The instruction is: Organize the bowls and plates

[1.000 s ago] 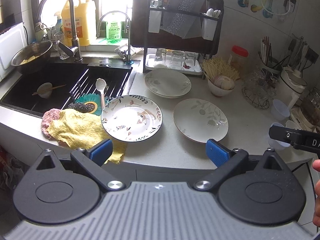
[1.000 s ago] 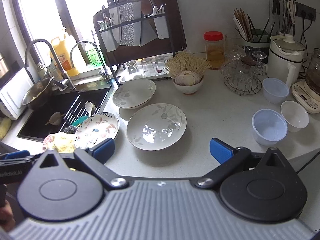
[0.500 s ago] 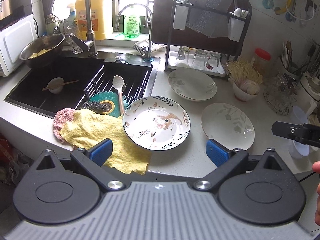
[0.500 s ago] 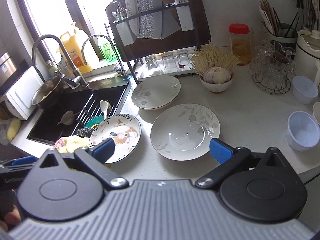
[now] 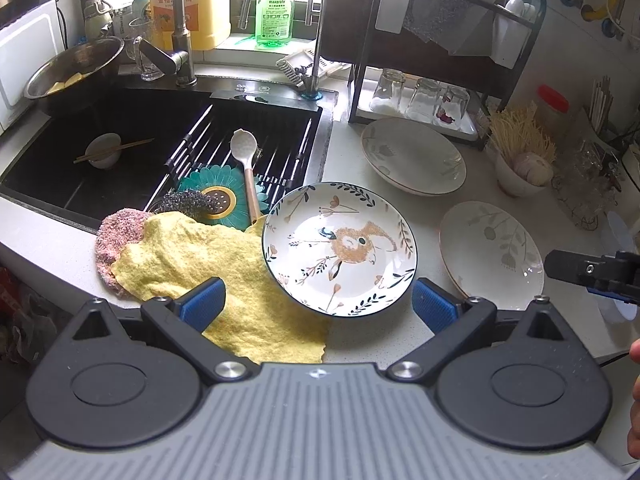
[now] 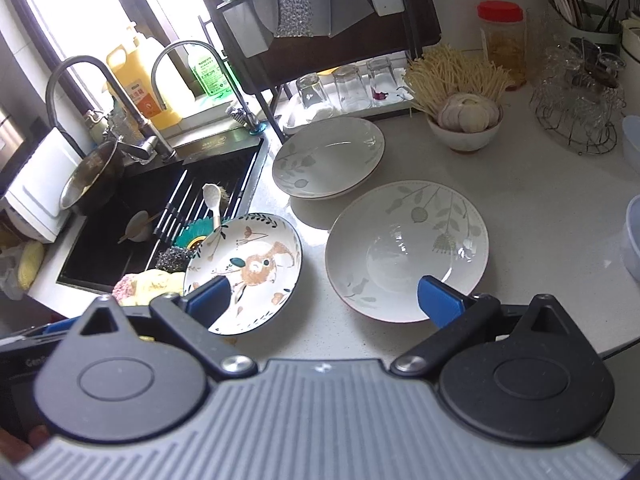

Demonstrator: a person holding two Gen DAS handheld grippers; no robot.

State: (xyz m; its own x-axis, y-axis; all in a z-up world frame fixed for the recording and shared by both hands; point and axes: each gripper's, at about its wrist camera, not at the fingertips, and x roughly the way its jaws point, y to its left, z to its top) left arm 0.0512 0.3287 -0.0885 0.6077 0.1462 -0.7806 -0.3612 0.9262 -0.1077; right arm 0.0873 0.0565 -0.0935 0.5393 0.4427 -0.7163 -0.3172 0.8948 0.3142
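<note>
A patterned plate with a dark rim (image 5: 340, 254) lies on the counter beside the sink, its left edge on a yellow cloth (image 5: 208, 268); it also shows in the right wrist view (image 6: 244, 272). A white leaf-print plate (image 5: 492, 256) (image 6: 406, 248) lies to its right. A second white leaf-print plate (image 5: 412, 154) (image 6: 328, 158) sits behind, by the rack. My left gripper (image 5: 318, 306) is open and empty just in front of the patterned plate. My right gripper (image 6: 324, 300) is open and empty, above the near edges of the two front plates.
A black sink (image 5: 132, 136) with a small bowl and chopsticks (image 5: 104, 150), a spoon (image 5: 244, 148) and scrubbers lies to the left. A dish rack with glasses (image 6: 344, 84) stands behind. A bowl of garlic (image 6: 466, 118), a wire stand (image 6: 576, 96) and plastic bowls (image 6: 634, 236) are at right.
Both grippers have moved forward and left toward the plates. The patterned plate now sits closer between my left fingers. Both grippers stay open.
</note>
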